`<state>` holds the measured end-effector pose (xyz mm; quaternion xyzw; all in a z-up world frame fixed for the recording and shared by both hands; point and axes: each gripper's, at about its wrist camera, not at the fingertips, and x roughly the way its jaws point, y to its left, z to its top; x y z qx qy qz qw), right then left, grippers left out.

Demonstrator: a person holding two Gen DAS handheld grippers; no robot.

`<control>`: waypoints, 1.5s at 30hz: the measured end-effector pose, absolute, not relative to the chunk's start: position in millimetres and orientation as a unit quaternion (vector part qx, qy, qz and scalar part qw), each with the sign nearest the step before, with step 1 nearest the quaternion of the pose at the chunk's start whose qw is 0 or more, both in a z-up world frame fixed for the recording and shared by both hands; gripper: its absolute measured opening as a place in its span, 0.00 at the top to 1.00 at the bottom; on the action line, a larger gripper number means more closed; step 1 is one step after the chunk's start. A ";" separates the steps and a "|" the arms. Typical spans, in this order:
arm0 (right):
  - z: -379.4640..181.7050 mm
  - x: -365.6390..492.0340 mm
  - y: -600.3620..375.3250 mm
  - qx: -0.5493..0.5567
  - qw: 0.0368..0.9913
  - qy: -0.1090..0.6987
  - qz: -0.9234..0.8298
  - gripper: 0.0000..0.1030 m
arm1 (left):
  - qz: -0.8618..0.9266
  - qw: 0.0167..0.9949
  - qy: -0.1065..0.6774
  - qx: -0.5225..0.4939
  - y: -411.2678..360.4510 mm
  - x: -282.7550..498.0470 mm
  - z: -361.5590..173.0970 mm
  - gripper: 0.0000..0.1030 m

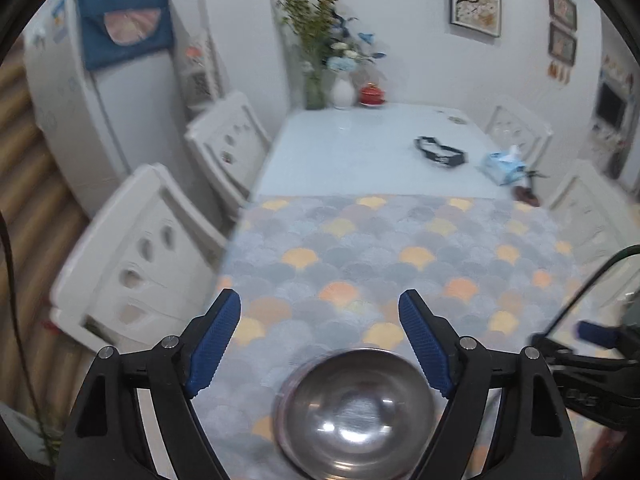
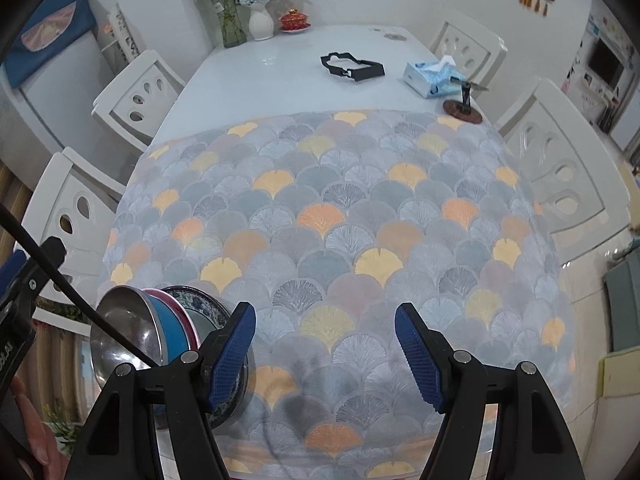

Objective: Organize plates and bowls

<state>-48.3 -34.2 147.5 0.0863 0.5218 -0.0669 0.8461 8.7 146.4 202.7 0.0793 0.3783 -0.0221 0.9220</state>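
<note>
A steel bowl (image 1: 356, 412) sits low in the left wrist view, below and between the fingers of my left gripper (image 1: 319, 296). Its jaws are open and the pads do not touch the bowl. In the right wrist view the steel bowl (image 2: 124, 328) is nested in a blue bowl (image 2: 172, 334) with a pink rim. Both rest on a blue-patterned plate (image 2: 200, 300) at the near left of the mat. My right gripper (image 2: 325, 310) hovers open over bare mat to the right of the stack, with nothing between its fingers.
A fan-patterned mat (image 2: 320, 208) covers the near half of a white table (image 2: 280, 72). On the far half lie a black strap (image 2: 352, 66), a tissue box (image 2: 430, 76), a small stand (image 2: 464, 106), vases (image 2: 260, 20) and a red cup (image 2: 294, 20). White chairs (image 2: 136, 92) flank both sides.
</note>
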 end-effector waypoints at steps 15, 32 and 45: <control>165.9 -56.3 -25.9 0.023 0.872 0.478 -0.097 0.24 | -0.055 0.920 0.379 0.079 142.3 0.8 200.8 0.22; 156.2 -54.9 -17.7 0.058 0.861 0.498 -0.084 0.24 | -0.073 0.913 0.394 0.080 143.8 0.8 193.0 0.22; 149.3 -54.3 -10.5 0.071 0.850 0.516 -0.073 0.23 | -0.069 0.907 0.409 0.072 148.3 6.1 187.7 0.21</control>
